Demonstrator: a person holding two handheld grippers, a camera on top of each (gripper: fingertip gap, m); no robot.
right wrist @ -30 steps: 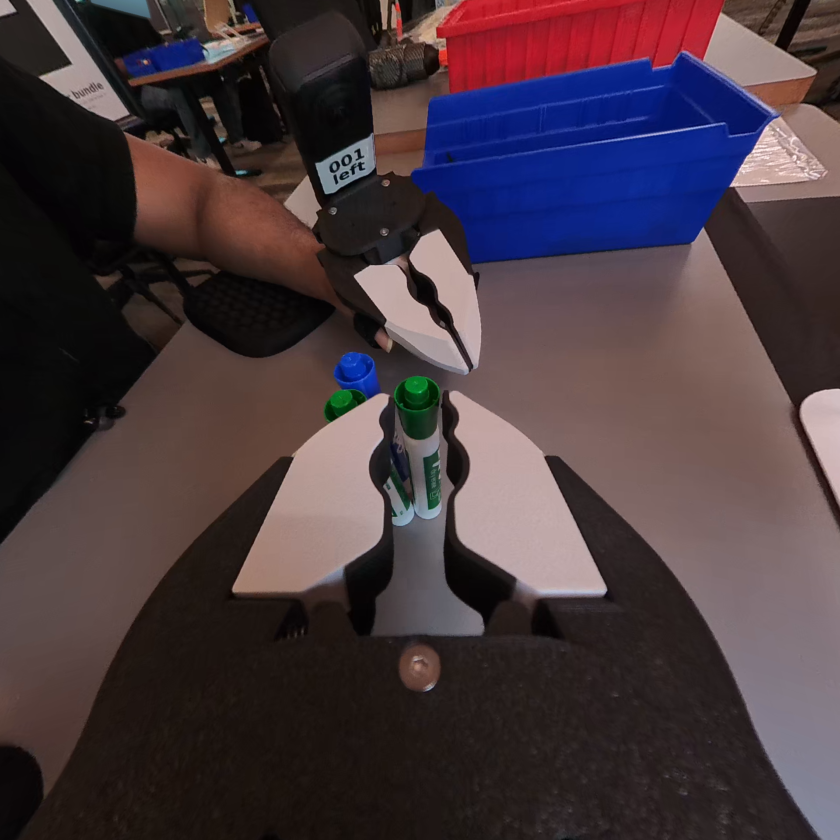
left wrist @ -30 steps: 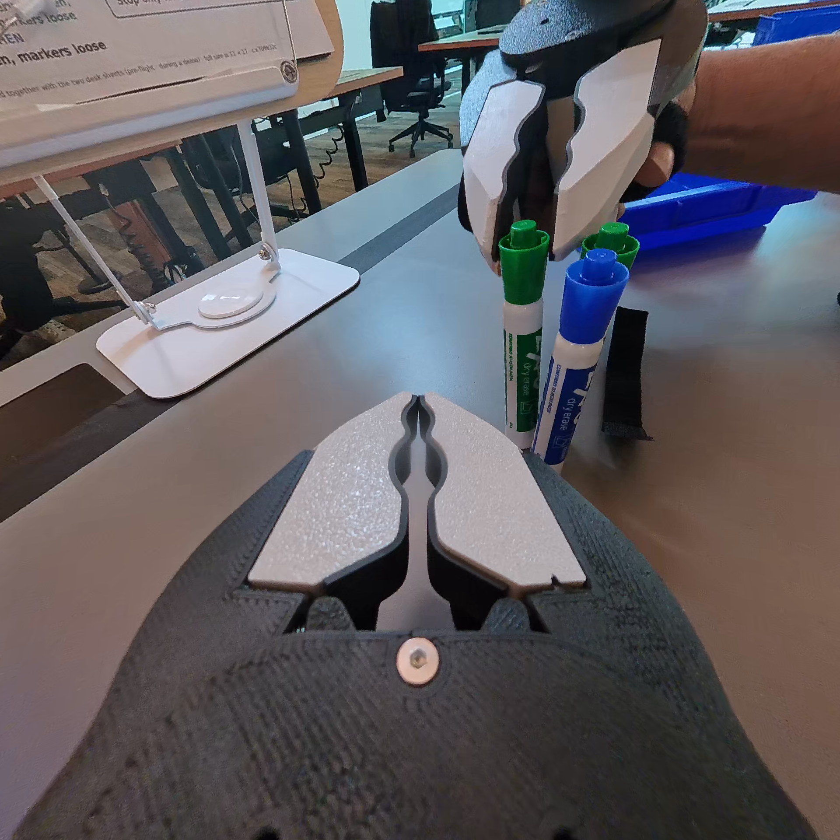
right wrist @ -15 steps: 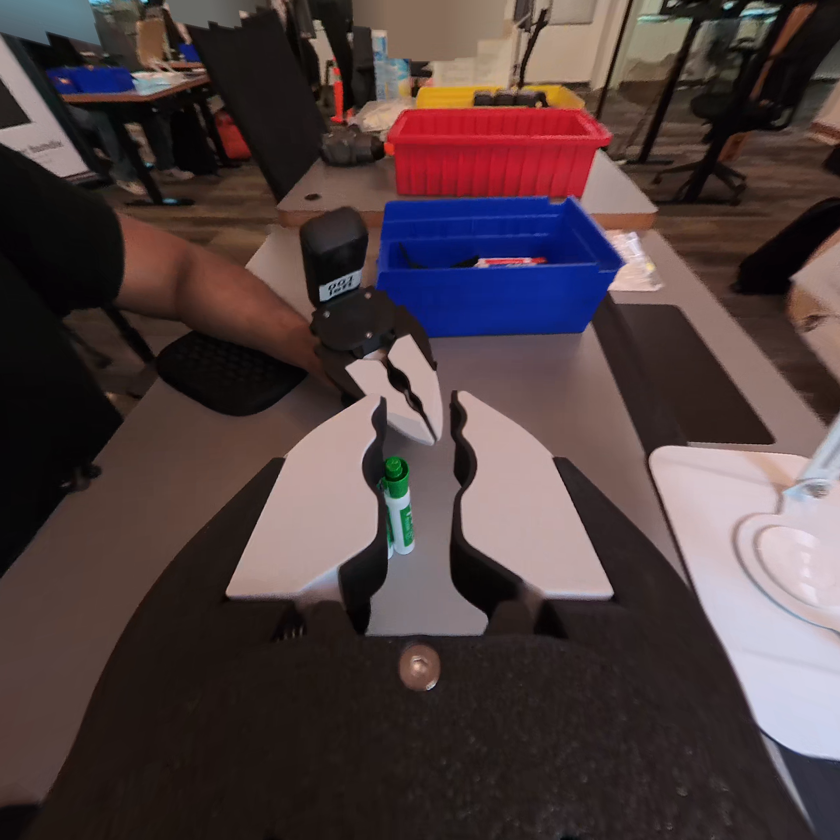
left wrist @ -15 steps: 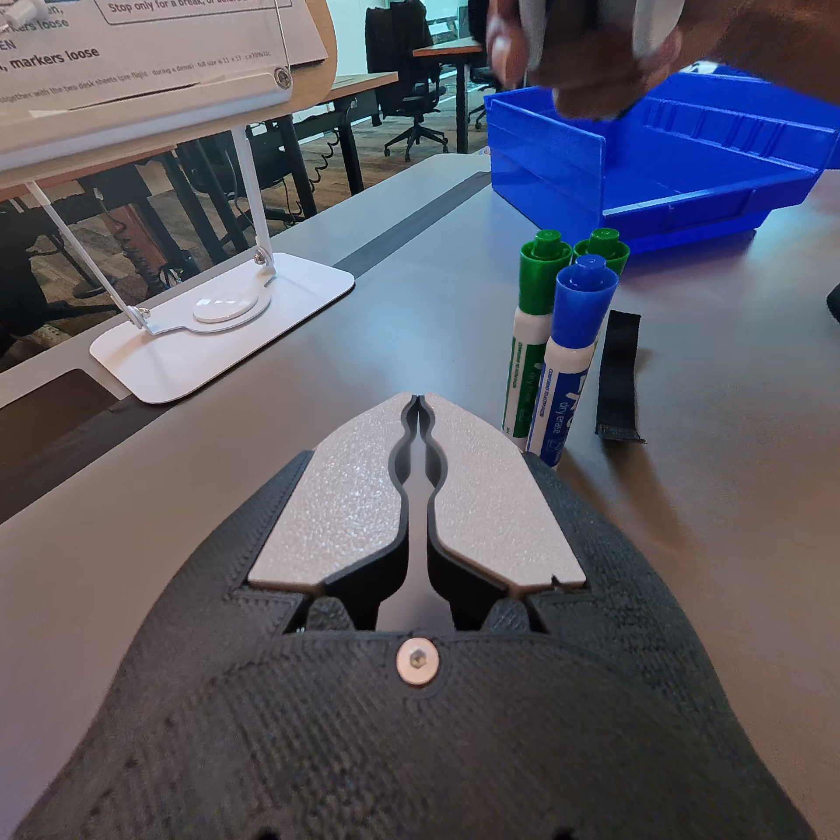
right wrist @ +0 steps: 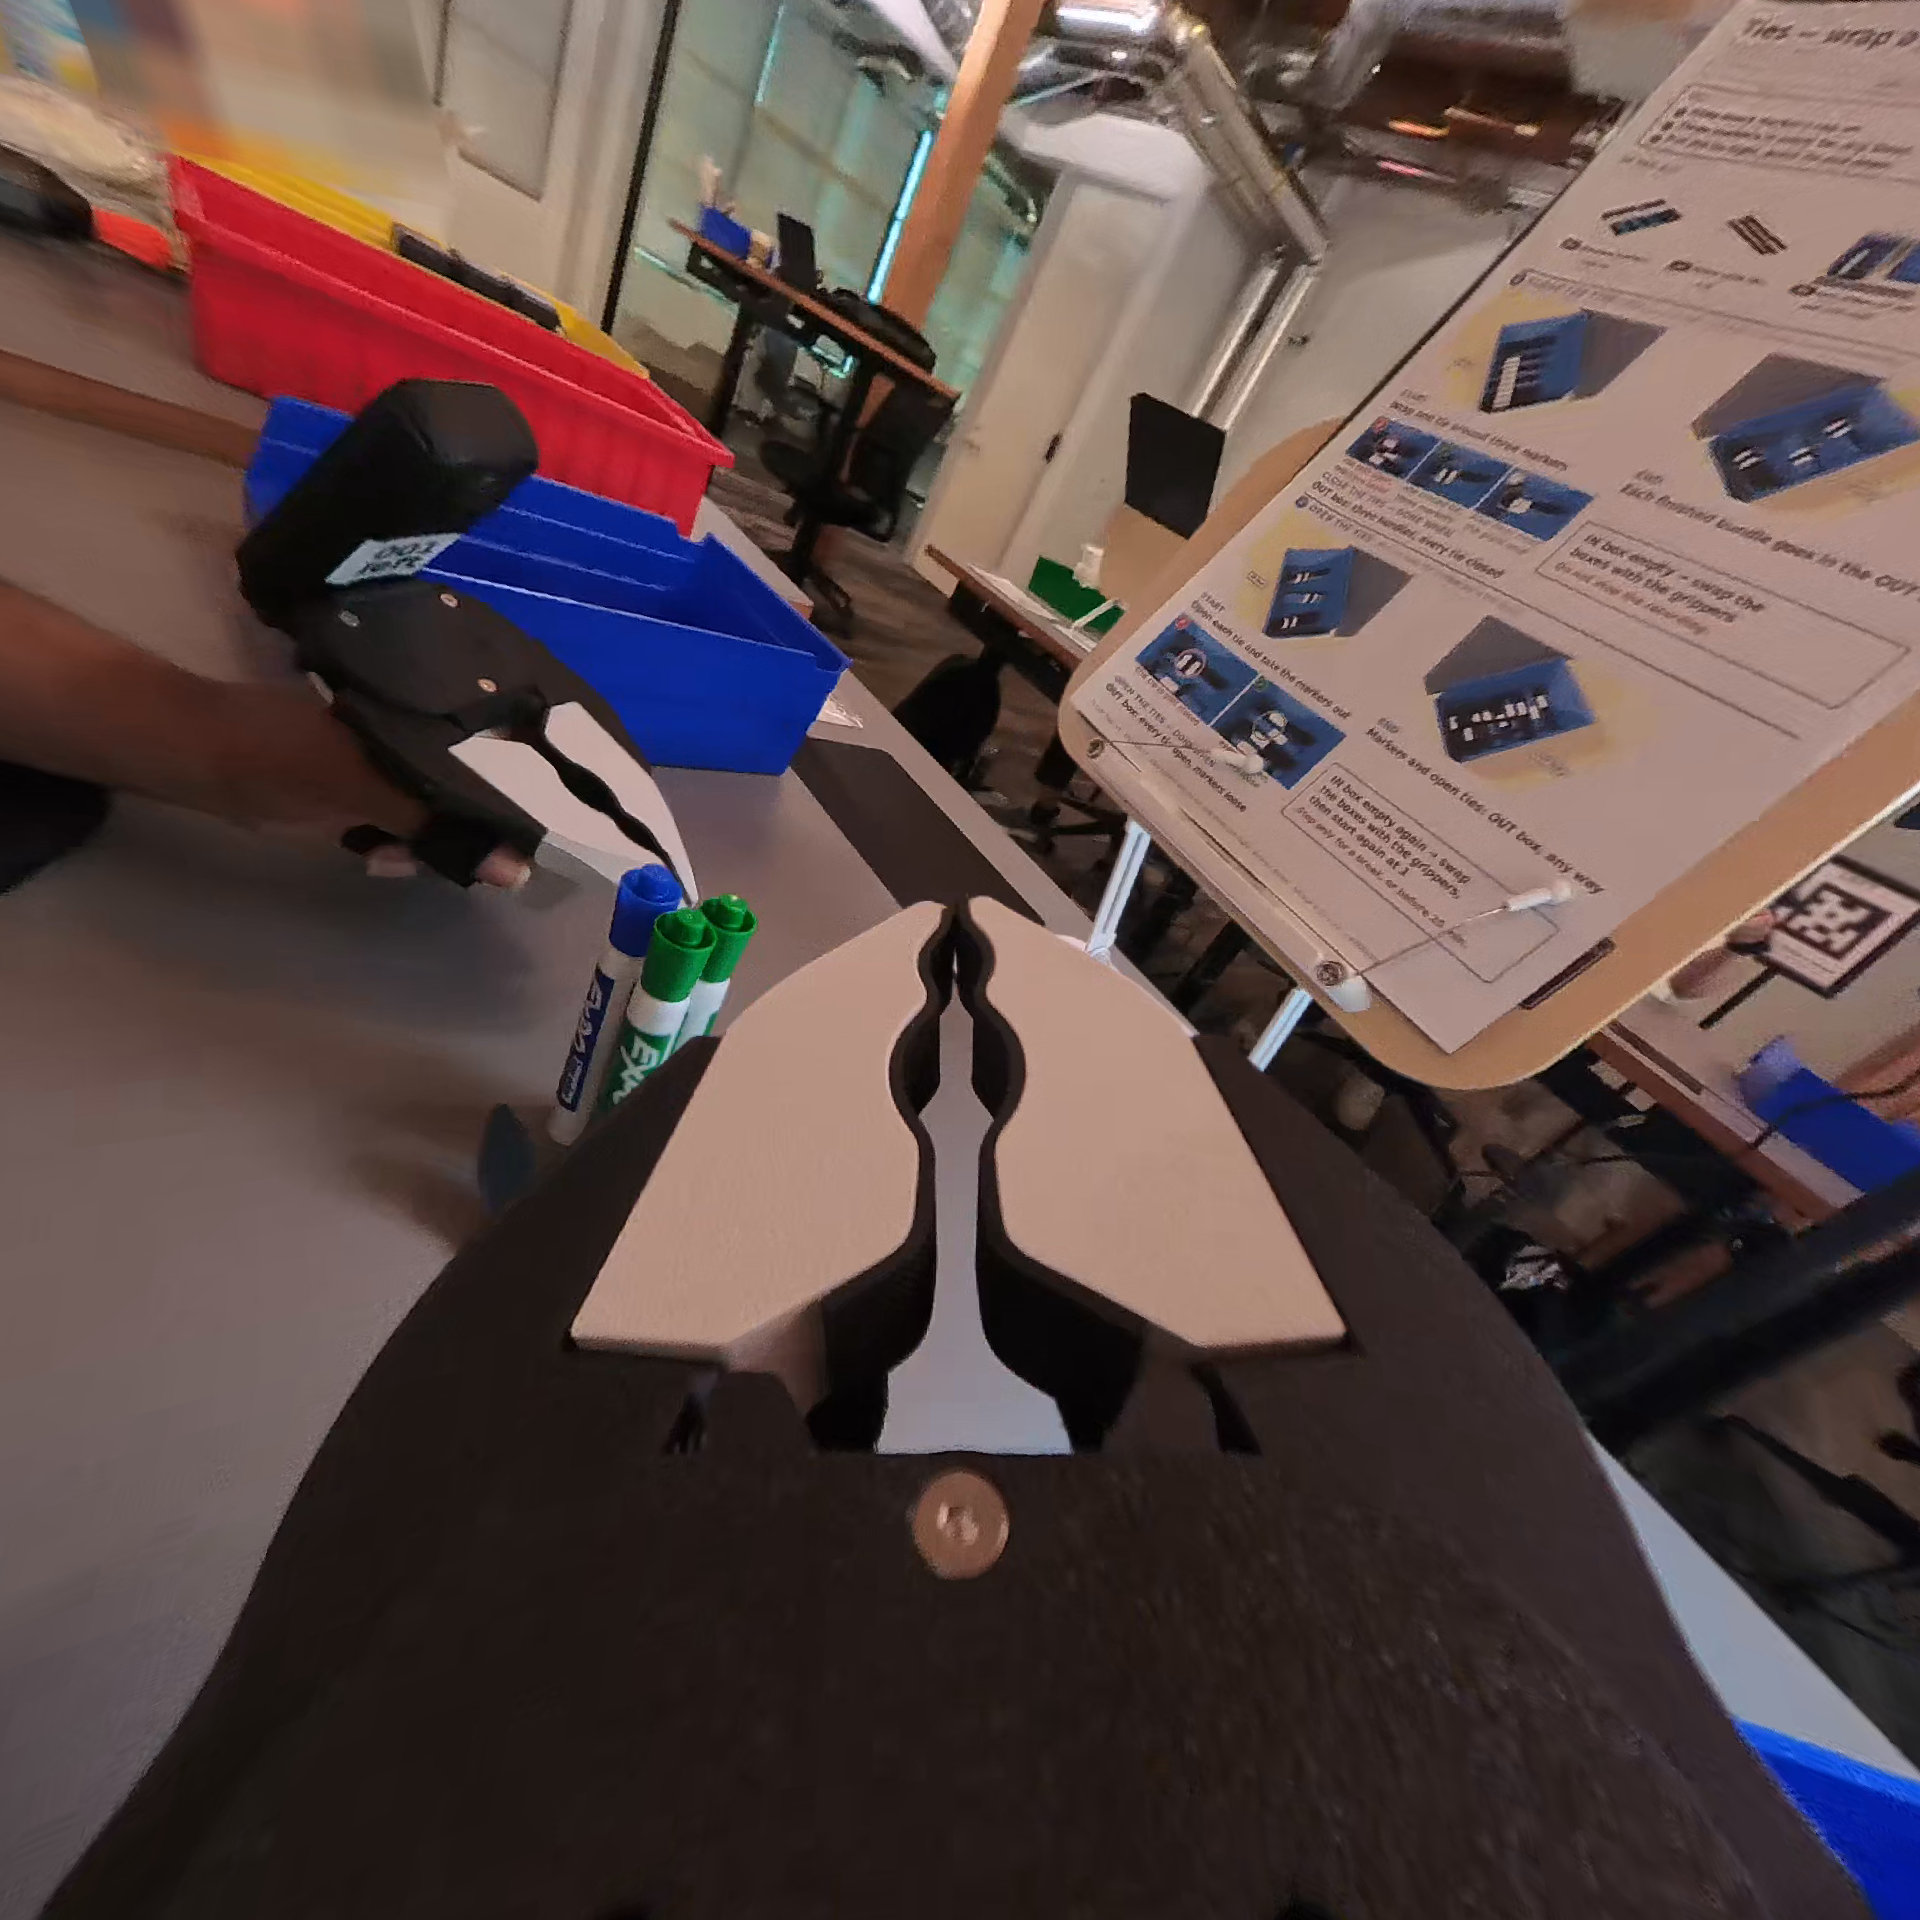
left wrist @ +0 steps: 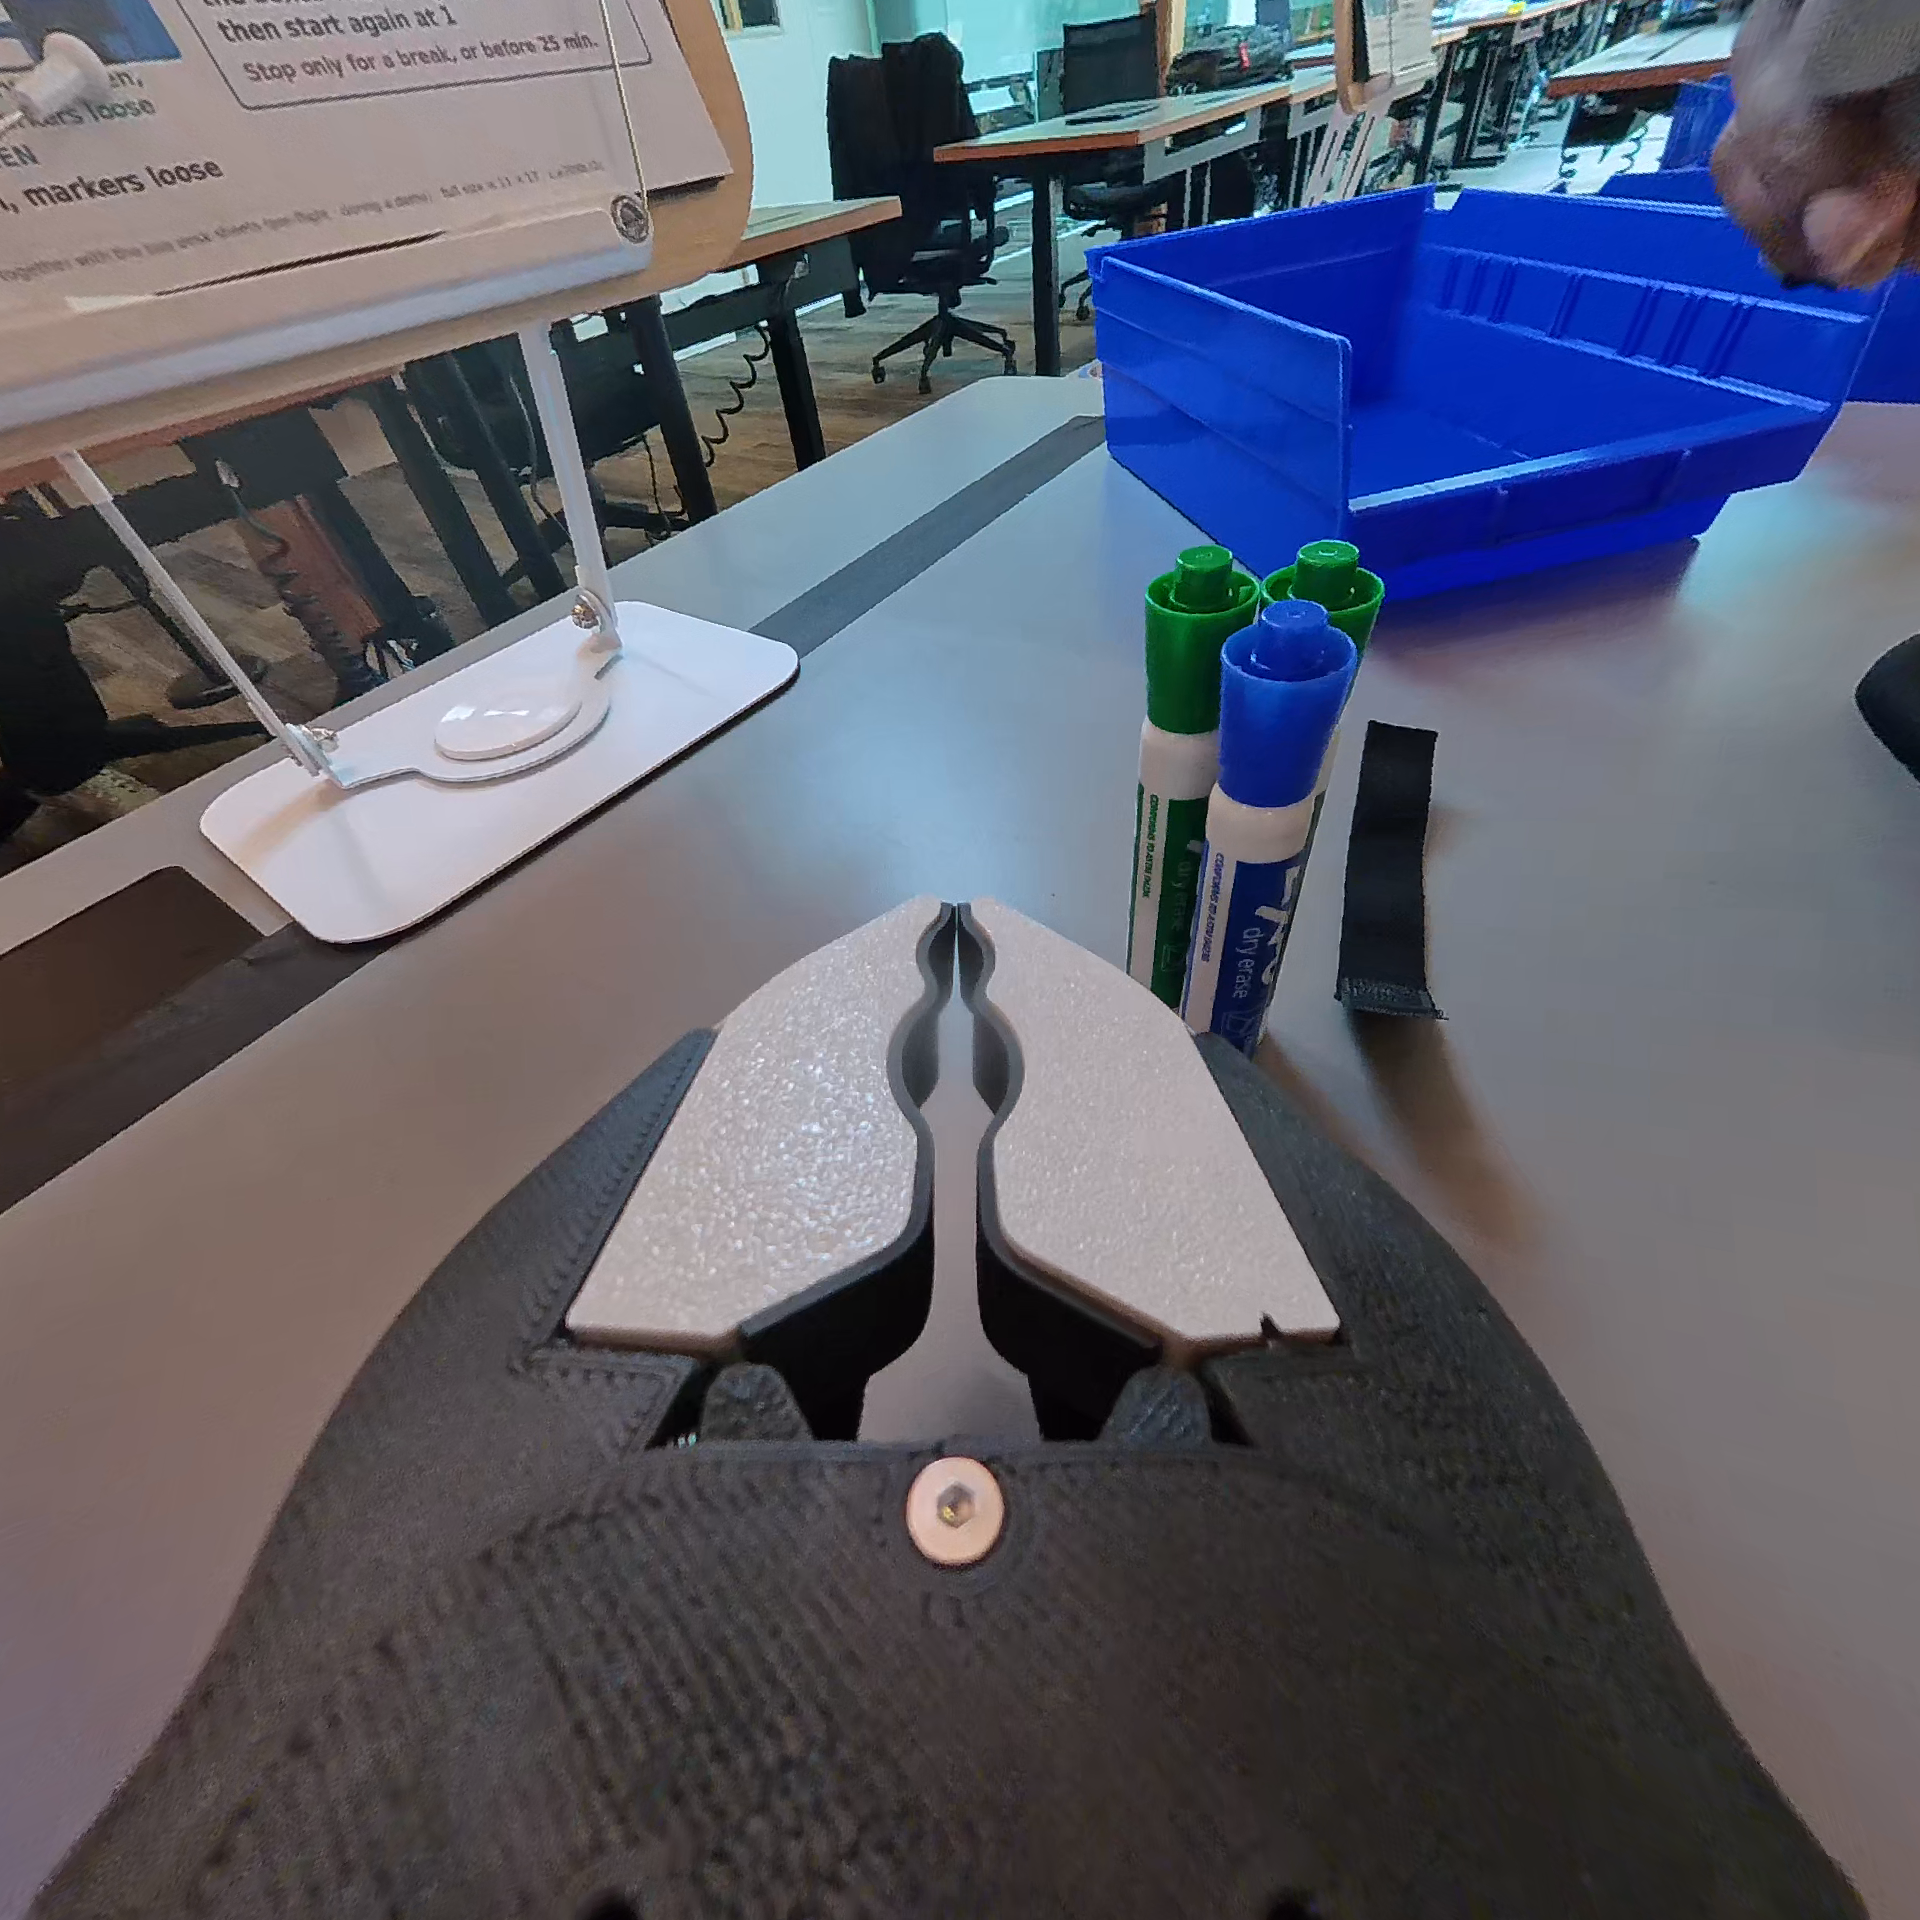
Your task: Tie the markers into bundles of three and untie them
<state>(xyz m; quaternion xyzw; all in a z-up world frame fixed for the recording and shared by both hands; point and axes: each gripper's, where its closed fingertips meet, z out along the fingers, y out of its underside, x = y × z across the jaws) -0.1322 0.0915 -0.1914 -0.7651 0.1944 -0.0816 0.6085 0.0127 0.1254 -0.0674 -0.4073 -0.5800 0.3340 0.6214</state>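
Far left on the desk stands the white sign stand. My left claw sits low and near, clenched on nothing. Just right of its tip, three markers stand upright, pressed together: two green markers behind, the blue marker in front. The black strap lies flat beside them, the blue bin beyond. My right claw is clenched too, empty, aimed away.
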